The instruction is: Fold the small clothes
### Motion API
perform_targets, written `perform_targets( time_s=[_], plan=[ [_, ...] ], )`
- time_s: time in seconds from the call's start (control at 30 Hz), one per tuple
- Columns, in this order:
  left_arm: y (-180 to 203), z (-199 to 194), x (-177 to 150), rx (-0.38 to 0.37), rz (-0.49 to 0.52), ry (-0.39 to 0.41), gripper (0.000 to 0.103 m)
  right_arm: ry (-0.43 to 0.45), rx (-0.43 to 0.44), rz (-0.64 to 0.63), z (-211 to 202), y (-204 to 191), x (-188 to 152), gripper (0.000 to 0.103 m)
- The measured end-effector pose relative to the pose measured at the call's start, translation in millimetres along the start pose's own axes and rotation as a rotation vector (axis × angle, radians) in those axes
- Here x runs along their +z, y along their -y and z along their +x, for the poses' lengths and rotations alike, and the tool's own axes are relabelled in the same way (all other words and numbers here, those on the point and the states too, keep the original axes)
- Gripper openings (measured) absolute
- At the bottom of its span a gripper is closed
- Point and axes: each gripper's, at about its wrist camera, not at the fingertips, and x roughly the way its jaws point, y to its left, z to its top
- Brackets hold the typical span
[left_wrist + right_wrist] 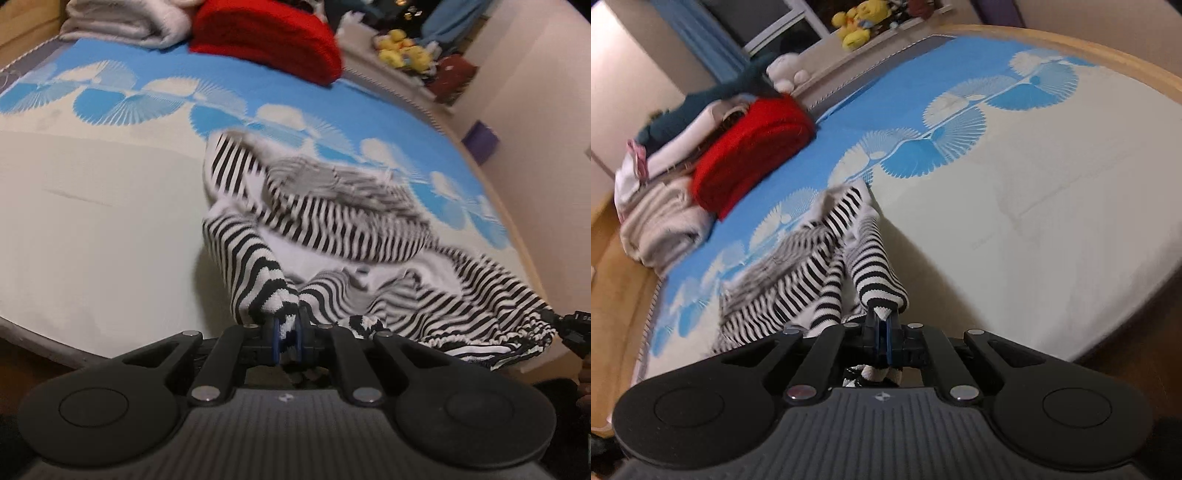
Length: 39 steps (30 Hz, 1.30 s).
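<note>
A black-and-white striped garment (pixel 351 229) lies crumpled on the bed's blue-and-white sheet (pixel 110 192). My left gripper (pixel 287 328) is shut on a bunched edge of the garment near the bed's front edge. My right gripper (pixel 882 328) is shut on another striped edge (pixel 875 273) of the same garment, which trails away from it to the left (pixel 783 288). The right gripper also shows at the right edge of the left wrist view (pixel 574 330), holding the garment's far hem.
A folded red cloth (pixel 266 37) and a folded white towel (pixel 125 22) lie stacked at the far side of the bed. Yellow plush toys (pixel 402 48) sit on a ledge beyond. A wooden bed frame (pixel 1108 55) rims the mattress.
</note>
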Motion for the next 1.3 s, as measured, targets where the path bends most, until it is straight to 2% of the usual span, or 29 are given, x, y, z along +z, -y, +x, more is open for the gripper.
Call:
perform_targets(
  time_s=[0.13,0.23,0.37,0.53,0.67,0.77,0.8,0.83,0.9,0.93,1.0,1.07,1.13,1.2,1.3],
  plan=[
    [7.6,-28.3,-11.2,-0.041,0.009,0.010,0.008,0.022,-0.024,0.019,-49.6,4.1,-16.5,0.002],
    [5.9,-32.1,-11.5,-0.056,-0.023,0.007,0.008,0.049,-0.030,-0.004,-75.4,-1.5,-26.4,0.002],
    [4.2,-12.8,13.0,-0.034,-0.024,0.000,0.009,0.037,-0.030,-0.033,-63.6,-9.6,-16.7,0.002],
    [-12.0,49.2,76.9,-0.007,-0.076,-0.022,0.009,0.017,-0.061,-0.064,0.8,-28.7,27.0,0.002],
    [-27.9,125.8,130.3,0.028,-0.123,-0.069,0.009,0.002,-0.078,-0.063,82.1,-44.2,78.2,0.002],
    [-45.7,183.0,152.0,0.010,-0.188,-0.128,0.015,-0.043,-0.082,-0.062,155.1,-49.0,110.8,0.004],
    [-57.0,194.4,154.9,-0.021,-0.267,-0.152,0.020,-0.045,-0.098,-0.063,176.6,-48.3,118.9,0.005],
    [-68.1,197.4,156.1,-0.074,-0.345,-0.161,0.022,-0.035,-0.126,-0.066,189.2,-47.3,123.0,0.013],
    [-84.6,184.7,157.5,-0.202,-0.440,-0.111,0.037,-0.005,-0.152,-0.026,201.7,-37.3,128.2,0.017],
    [-87.3,173.0,160.4,-0.229,-0.425,-0.060,0.042,0.009,-0.119,-0.012,200.5,-31.6,127.5,0.017],
    [-81.8,155.8,164.8,-0.186,-0.302,0.012,0.064,0.013,-0.070,-0.003,192.8,-21.9,129.9,0.023],
    [-69.6,156.8,163.7,-0.130,-0.140,0.004,0.069,0.064,-0.053,-0.087,182.5,-21.7,131.9,0.034],
    [-53.4,163.9,156.7,-0.040,0.035,-0.021,0.070,0.072,-0.070,-0.237,184.2,-24.6,126.6,0.053],
    [-36.7,172.7,144.7,0.054,0.199,-0.024,0.076,0.035,-0.088,-0.357,194.5,-23.9,113.8,0.057],
    [-27.3,191.3,133.6,0.120,0.285,-0.031,0.080,-0.043,-0.137,-0.471,217.1,-22.2,97.7,0.057]
  ],
)
